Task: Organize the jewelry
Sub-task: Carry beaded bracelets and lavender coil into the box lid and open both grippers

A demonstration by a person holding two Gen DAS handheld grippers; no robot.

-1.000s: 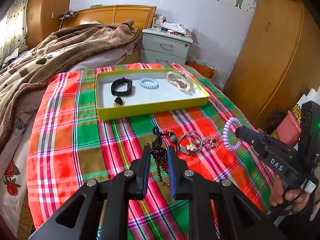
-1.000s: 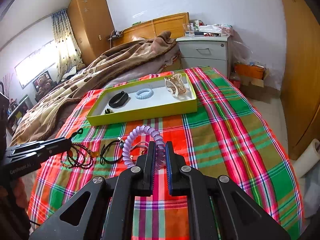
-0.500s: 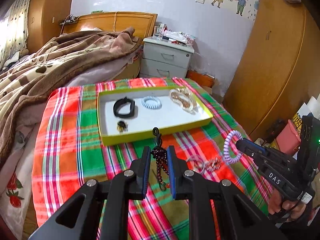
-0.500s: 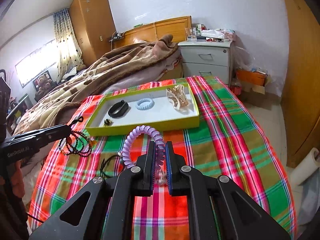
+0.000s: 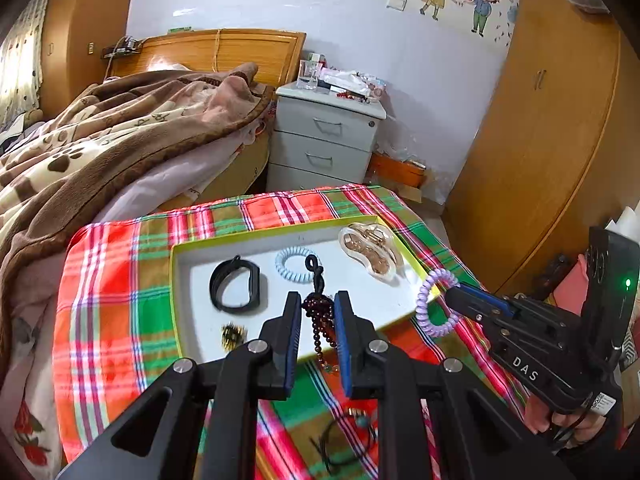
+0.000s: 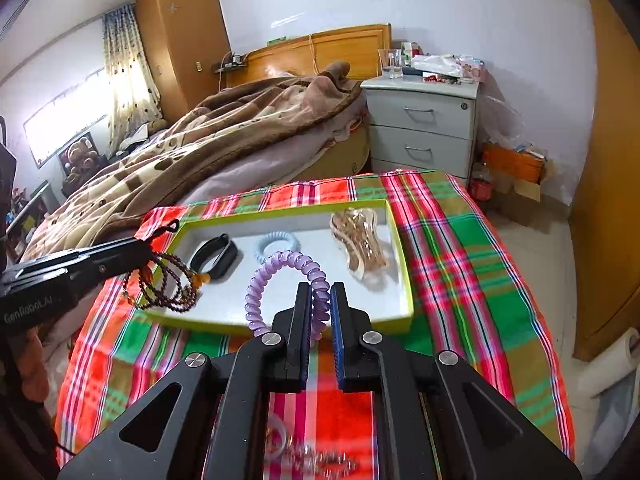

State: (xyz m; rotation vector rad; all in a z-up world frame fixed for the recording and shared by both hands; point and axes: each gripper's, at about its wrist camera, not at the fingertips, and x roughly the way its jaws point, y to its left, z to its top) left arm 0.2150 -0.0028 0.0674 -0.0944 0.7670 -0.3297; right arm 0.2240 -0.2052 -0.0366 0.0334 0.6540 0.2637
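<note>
My left gripper [image 5: 317, 300] is shut on a dark red bead bracelet [image 5: 320, 320] that dangles over the near edge of the yellow-rimmed white tray [image 5: 176, 280]. My right gripper [image 6: 321, 292] is shut on a purple spiral hair tie [image 6: 280, 264], held up over the tray's [image 6: 408, 292] near side. The tray holds a black band [image 5: 236, 286], a light blue spiral tie [image 5: 294, 266], a clear hair claw [image 5: 370, 254] and a small gold piece [image 5: 232, 336]. Each gripper shows in the other view: the right gripper [image 5: 450, 298] with its tie, the left gripper [image 6: 148, 254] with the beads [image 6: 168, 284].
The tray sits on a plaid-covered table [image 5: 104, 312]. Loose jewelry [image 6: 312, 458] and a black cord bracelet [image 5: 352, 436] lie on the cloth below the grippers. A bed with a brown blanket [image 5: 100, 140], a white nightstand [image 5: 328, 136] and wooden wardrobes [image 5: 552, 120] stand behind.
Both grippers have moved forward and up from the loose jewelry toward the tray, carrying the bead bracelet and the purple tie, and now hang over its near side.
</note>
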